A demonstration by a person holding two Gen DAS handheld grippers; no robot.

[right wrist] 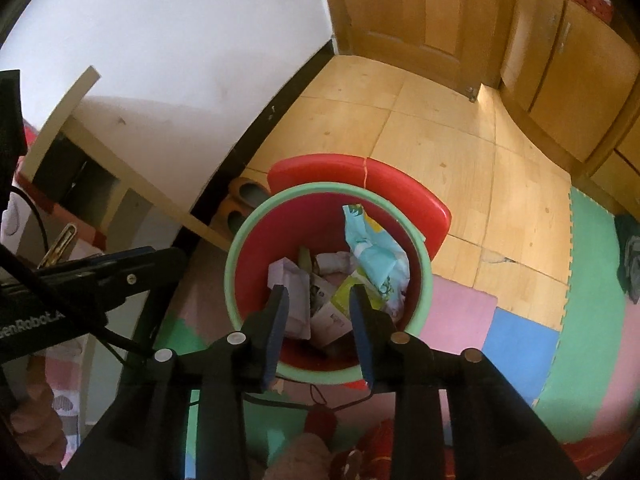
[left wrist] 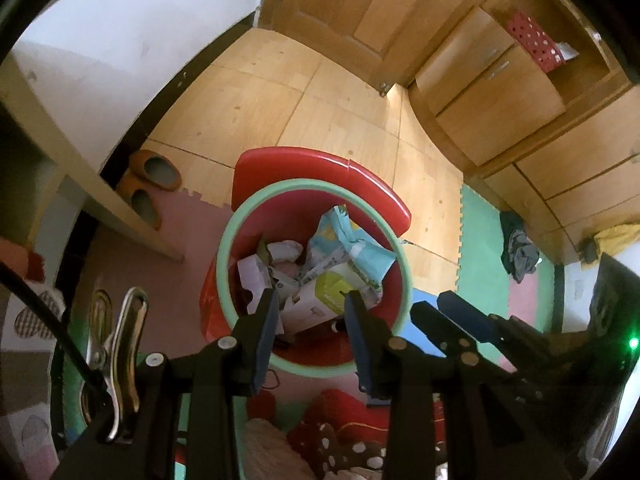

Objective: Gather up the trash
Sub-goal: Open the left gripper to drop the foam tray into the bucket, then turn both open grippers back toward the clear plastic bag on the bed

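A red waste bin (left wrist: 372, 312) with a pale green rim is seen from above and serves as the landmark for everything else. It stands on a floor of coloured foam mats (right wrist: 520, 340), at the edge where the mats meet a light wooden floor (left wrist: 320, 100).

Inside the bin, the trash (left wrist: 320, 272) is piled: a crumpled light-blue printed wrapper (left wrist: 352, 240) leans against the far inner wall, and white papers and a white and yellow-green carton (right wrist: 340, 300) lie beneath it toward the near side. All of this rubbish is contained within the rim.

The left gripper (left wrist: 310, 300) is held above the near rim of the bin, with its 2 blue-padded fingers spread wide and nothing gripped between them. The right gripper (right wrist: 318, 296) is held over the same near rim, just to the right of the left one, and its 2 fingers are likewise spread wide with nothing held.

A red curved object (left wrist: 320, 172) is seen directly behind the bin, touching or nearly touching its far side; which cannot be told. To the left of the bin, a pair of orange slippers (left wrist: 152, 184) is tucked beside a pale wooden shelf unit (left wrist: 100, 184). To the right of the bin, well apart from it, dark crumpled clothing (left wrist: 518, 248) lies on a green mat beside wooden cabinets (left wrist: 500, 108). Beyond the bin, a wooden door (right wrist: 404, 12) is seen.
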